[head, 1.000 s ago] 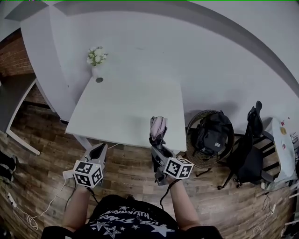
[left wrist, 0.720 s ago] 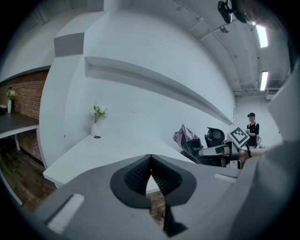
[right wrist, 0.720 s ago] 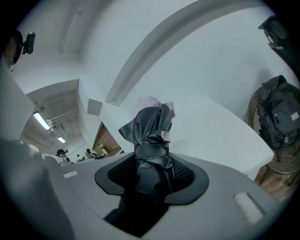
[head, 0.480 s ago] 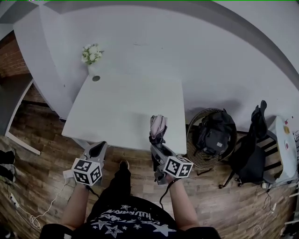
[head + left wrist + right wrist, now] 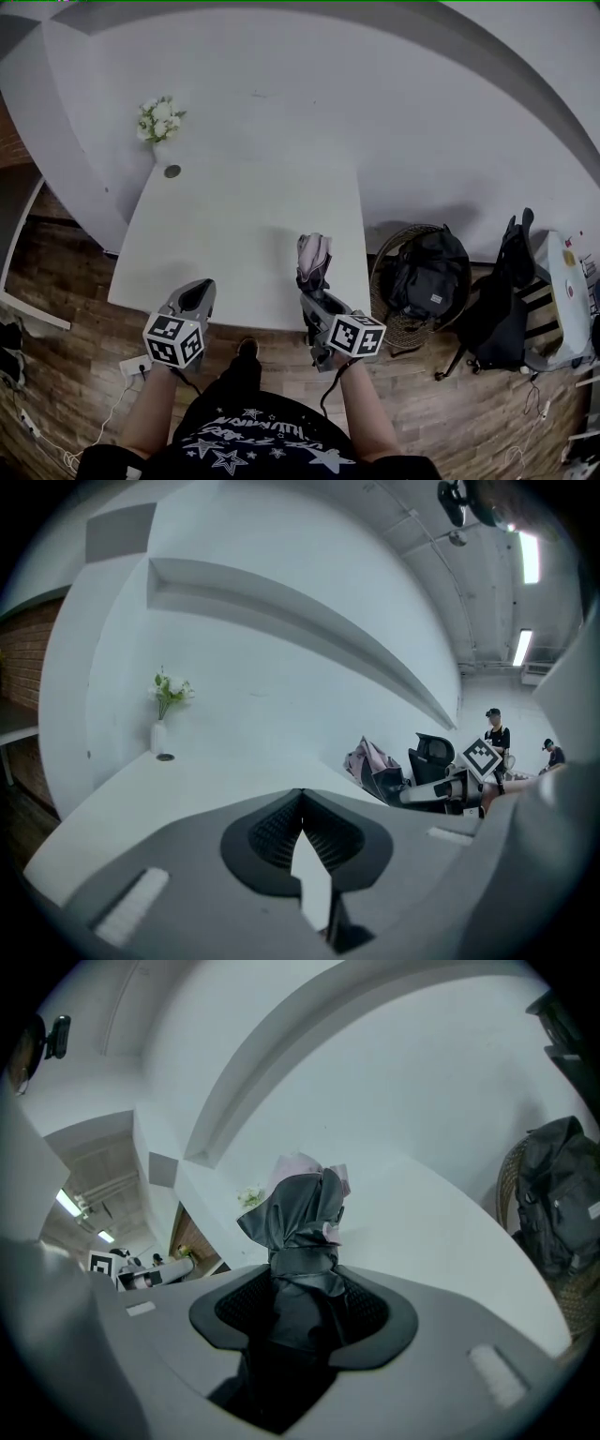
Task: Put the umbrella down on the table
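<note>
A folded umbrella, dark grey with a pink tip, stands upright in my right gripper, whose jaws are shut on its lower part. In the right gripper view the umbrella rises from between the pads, over the white table. It hangs above the near right part of the white table. My left gripper is at the table's near edge, shut with nothing in it; in the left gripper view its pads meet, and the umbrella shows off to the right.
A white vase of flowers and a small round dark object sit at the table's far left corner. A wicker basket holding a black backpack stands right of the table. A dark chair is further right. Wall behind the table.
The view has shifted forward and left: the table now lies nearer and under both grippers. The umbrella stays upright in the right gripper. A leg has stepped forward below.
</note>
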Demonstrator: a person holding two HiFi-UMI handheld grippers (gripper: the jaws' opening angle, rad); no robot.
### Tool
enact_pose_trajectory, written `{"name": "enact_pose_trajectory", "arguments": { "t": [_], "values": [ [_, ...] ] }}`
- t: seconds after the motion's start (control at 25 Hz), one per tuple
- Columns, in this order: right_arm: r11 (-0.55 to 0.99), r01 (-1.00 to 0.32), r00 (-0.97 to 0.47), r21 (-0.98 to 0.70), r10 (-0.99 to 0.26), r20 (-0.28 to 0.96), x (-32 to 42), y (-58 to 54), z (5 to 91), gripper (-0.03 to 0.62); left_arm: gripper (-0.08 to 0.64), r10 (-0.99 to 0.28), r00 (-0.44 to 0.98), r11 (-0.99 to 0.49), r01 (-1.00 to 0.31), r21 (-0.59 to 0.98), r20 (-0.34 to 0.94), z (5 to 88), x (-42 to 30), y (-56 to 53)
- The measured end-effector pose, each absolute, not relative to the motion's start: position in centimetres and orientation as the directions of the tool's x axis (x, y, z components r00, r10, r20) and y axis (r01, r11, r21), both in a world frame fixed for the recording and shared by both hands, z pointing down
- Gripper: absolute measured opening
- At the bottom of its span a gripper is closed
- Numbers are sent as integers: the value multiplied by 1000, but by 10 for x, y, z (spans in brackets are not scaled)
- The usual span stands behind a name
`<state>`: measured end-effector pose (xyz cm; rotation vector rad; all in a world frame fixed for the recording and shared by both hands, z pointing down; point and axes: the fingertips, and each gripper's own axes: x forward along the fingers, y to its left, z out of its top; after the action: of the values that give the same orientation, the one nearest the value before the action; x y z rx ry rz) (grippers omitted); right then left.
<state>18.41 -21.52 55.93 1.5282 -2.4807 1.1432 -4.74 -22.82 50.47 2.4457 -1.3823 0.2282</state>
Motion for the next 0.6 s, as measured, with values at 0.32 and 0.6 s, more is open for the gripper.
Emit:
{"name": "enact_pose_trajectory", "arguments": {
  "t": [0.32,0.6],
  "values": [
    [235,-812,-504,-534,-743,440,188,-277,573,225,4,-782,546,-500,-838,219,301,509,-42,-299],
    [249,-864,-472,-437,-703,532,192,-320,586,225,5,-768,564,-515,-825,231,304,511,-47,-345]
  ]
}}
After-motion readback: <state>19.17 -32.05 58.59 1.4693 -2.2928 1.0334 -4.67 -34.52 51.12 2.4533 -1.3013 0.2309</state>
